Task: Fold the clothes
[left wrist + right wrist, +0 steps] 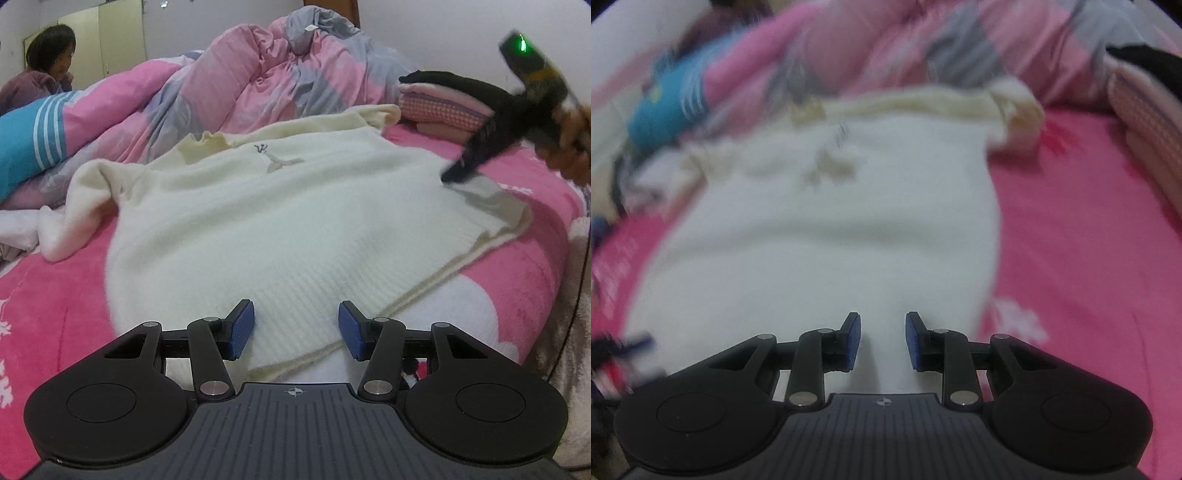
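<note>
the left gripper, low in its frame, is matte black: two round side housings, a ribbed grey centre plate with a small crosshair mark, silver pivot screws, and ridged blue pads. the right gripper looks identical, with the same blue pads.

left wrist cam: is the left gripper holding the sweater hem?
No. The left gripper has its jaws apart above the cream sweater, nothing pinched between them.
</note>
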Available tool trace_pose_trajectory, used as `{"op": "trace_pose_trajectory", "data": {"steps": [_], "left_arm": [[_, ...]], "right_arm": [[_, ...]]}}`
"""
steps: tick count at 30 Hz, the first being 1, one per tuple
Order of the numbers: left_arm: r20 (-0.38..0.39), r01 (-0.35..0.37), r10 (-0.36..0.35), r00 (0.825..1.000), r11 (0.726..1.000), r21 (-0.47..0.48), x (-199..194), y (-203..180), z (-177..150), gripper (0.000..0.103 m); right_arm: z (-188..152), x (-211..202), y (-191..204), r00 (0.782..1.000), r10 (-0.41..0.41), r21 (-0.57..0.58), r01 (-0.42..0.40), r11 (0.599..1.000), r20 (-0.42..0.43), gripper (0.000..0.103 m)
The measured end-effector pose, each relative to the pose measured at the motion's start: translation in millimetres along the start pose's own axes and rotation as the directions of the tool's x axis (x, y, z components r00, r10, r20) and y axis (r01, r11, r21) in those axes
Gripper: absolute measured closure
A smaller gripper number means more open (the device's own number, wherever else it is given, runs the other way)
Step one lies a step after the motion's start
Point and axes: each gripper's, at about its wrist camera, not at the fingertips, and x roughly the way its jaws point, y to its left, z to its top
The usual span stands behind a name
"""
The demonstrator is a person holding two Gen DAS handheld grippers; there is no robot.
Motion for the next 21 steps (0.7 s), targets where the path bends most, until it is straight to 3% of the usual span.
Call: {"op": "trace_pose_trajectory", "data": {"steps": [2,6,10,12,17,21], "left_arm": [[-0.005,0.0,0.0,1.0,1.0,-0.009,0,0,0,0.052],[-0.007,-0.005,0.005,1.0,1.0,-0.01,-1,0,0,0.052],[-0.01,0.004,-0.005,1.0,0.999,-0.048,-12,5,-1,0.052],[-0.013,0.017,-0.018,1.0,0.998,-0.066,-23,7,-3,0.052],[-0.018,0.046,-0.049,0.999,0.987,-0.153,-57,23,-15,0.052],[-0.05,0.01,-0.028,0.998,0.942,-0.336,-70,48,-29,0.052]], "right_arm": [[-3,15,-10,1.0,-0.009,0.007,0.009,1.0,-0.009,0.077],[8,24,-27,0.996,-0.002,0.143,-0.01,0.99,0.088,0.078],[-8,-10,-35,0.986,-0.015,0.203,-0.02,0.979,0.168,0.075],[-24,-35,-42,0.981,0.012,0.248,-0.061,0.967,0.193,0.069],[-74,-59,-61,0.979,0.147,0.4,-0.193,0.896,0.143,0.064],[-100,-53,-66,0.964,0.234,0.489,-0.264,0.831,0.123,0.064]]}}
